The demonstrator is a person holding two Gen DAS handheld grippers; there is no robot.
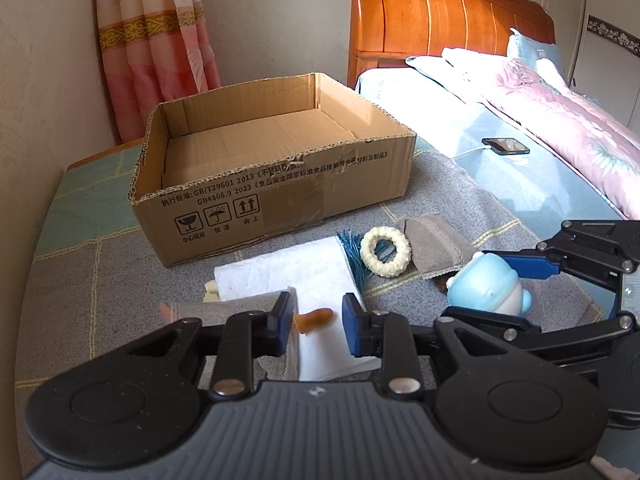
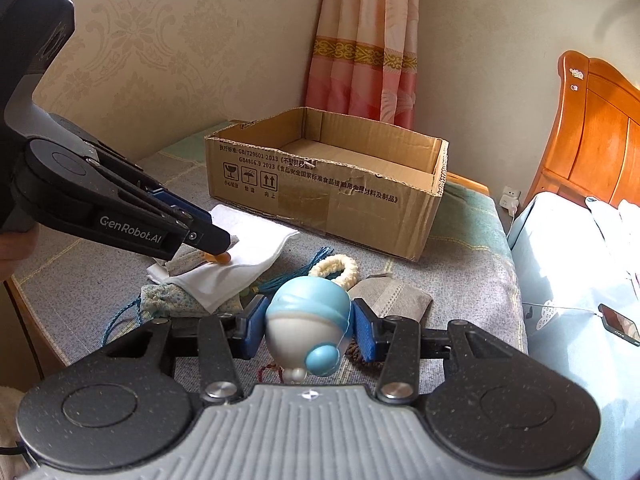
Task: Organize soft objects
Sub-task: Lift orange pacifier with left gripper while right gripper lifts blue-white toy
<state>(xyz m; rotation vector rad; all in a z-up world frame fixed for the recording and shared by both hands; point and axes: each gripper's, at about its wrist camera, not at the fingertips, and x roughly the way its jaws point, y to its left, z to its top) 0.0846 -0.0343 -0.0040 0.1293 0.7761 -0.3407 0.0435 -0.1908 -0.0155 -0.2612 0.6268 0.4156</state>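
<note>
An open empty cardboard box stands on the grey checked cloth; it also shows in the right wrist view. My left gripper is open, its fingers on either side of a small orange piece lying on a folded white cloth. My right gripper has its blue pads against both sides of a blue-and-white soft toy, which rests on the cloth; the toy also shows in the left wrist view. A cream scrunchie, a blue tassel and a grey pouch lie between them.
A small floral pouch with a blue cord lies at the left. A bed with pink quilt and a phone is to the right. A wall and pink curtain stand behind the box.
</note>
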